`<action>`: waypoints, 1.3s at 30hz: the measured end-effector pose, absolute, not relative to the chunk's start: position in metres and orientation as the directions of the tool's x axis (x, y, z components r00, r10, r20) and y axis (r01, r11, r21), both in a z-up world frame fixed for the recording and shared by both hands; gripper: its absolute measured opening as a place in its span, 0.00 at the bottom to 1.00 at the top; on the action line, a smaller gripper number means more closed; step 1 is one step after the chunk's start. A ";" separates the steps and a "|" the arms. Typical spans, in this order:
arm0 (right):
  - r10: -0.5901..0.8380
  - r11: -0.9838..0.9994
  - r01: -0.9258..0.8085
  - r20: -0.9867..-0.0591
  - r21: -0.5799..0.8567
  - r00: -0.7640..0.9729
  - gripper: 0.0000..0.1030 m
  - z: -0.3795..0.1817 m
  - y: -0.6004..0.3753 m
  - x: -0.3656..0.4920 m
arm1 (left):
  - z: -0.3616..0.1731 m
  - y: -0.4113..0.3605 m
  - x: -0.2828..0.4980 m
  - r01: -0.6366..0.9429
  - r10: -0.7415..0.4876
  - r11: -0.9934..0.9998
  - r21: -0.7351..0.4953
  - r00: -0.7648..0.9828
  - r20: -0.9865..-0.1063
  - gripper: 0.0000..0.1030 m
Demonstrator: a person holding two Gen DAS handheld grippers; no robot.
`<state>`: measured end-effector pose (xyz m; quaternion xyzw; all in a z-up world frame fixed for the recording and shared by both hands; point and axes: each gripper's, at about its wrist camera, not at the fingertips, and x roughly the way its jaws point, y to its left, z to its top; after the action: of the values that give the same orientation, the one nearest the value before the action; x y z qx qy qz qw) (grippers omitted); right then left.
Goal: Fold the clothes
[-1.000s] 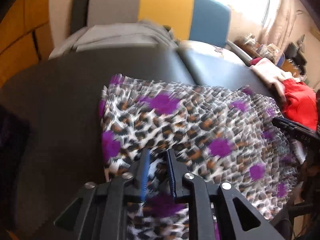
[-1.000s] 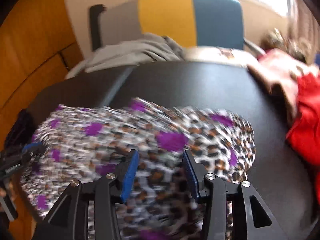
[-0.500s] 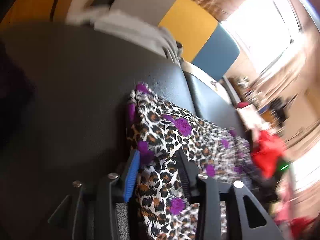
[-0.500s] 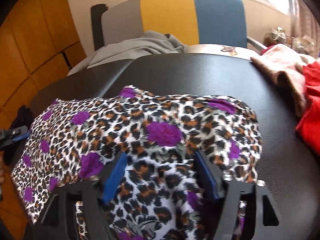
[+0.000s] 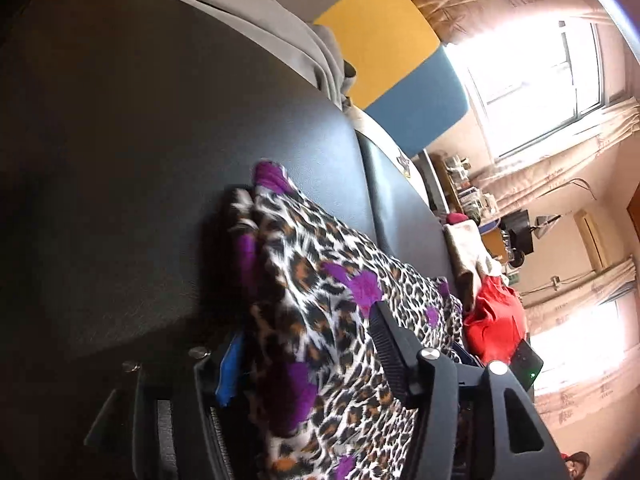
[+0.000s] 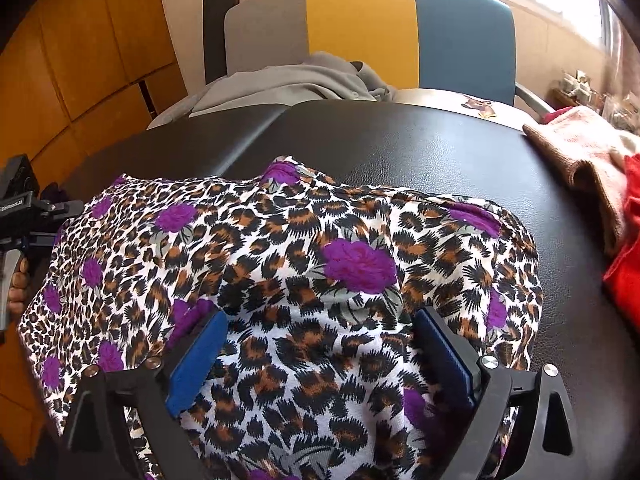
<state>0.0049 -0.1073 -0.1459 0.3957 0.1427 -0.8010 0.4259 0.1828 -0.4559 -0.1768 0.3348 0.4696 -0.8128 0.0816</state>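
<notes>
A leopard-print garment with purple flowers (image 6: pixel 320 240) lies spread on the black padded table (image 6: pixel 400 140). My right gripper (image 6: pixel 320 318) hangs just over its near part. Its jaws are opening wide and the blue pads (image 6: pixel 196 360) press on nothing. In the left wrist view the garment (image 5: pixel 320 272) rises in a bunched ridge into my left gripper (image 5: pixel 306 324), whose jaws are closing on that fold. The cloth fills the gap and drapes over the right finger. The left gripper (image 6: pixel 60 208) also shows at the garment's left edge, held by a hand (image 6: pixel 16 280).
A grey garment (image 6: pixel 288 80) lies on a chair with grey, yellow and blue panels (image 6: pixel 360 20) behind the table. A tan-pink towel (image 6: pixel 580 140) and a red cloth (image 6: pixel 628 260) sit at the table's right edge. Orange wall panels (image 6: pixel 80 60) stand at left.
The left gripper rolled and swung to the garment's left edge, let go, then took up a bunched fold. The right jaws spread wide and released the cloth, which settled flat.
</notes>
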 end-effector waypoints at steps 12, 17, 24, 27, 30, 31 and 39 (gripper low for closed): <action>-0.652 -0.413 0.879 -0.751 0.237 -0.104 0.90 -0.125 -0.107 0.006 | -0.148 -0.485 0.183 0.544 0.087 -0.564 -0.622 -0.710 -0.699 0.10; -0.633 -0.295 0.928 -0.774 0.227 -0.012 0.88 -0.116 -0.109 0.007 | -0.127 -0.498 0.187 0.566 0.056 -0.551 -0.613 -0.708 -0.704 0.10; -0.596 -0.201 0.966 -0.803 0.164 0.012 1.00 -0.136 -0.114 0.010 | -0.095 -0.477 0.183 0.530 0.078 -0.585 -0.614 -0.716 -0.693 0.10; -0.606 -0.147 0.986 -0.795 0.077 -0.028 1.00 -0.145 -0.109 0.018 | -0.077 -0.459 0.176 0.495 0.114 -0.590 -0.638 -0.731 -0.673 0.10; -0.613 -0.147 0.987 -0.789 0.061 -0.043 1.00 -0.148 -0.104 0.021 | -0.056 -0.436 0.167 0.452 0.157 -0.586 -0.672 -0.751 -0.642 0.10; -0.613 -0.154 0.986 -0.789 0.064 -0.045 1.00 -0.148 -0.104 0.022 | -0.051 -0.430 0.164 0.442 0.171 -0.575 -0.689 -0.758 -0.629 0.10; -0.633 -0.155 0.987 -0.772 0.044 -0.065 1.00 -0.149 -0.103 0.027 | -0.030 -0.373 0.117 0.408 0.265 -0.498 -0.765 -0.769 -0.582 0.09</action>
<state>0.0269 -0.1034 -0.1491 0.3377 0.2623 -0.6809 0.5946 0.1167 -0.3729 -0.0305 0.3371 0.4989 -0.7971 0.0450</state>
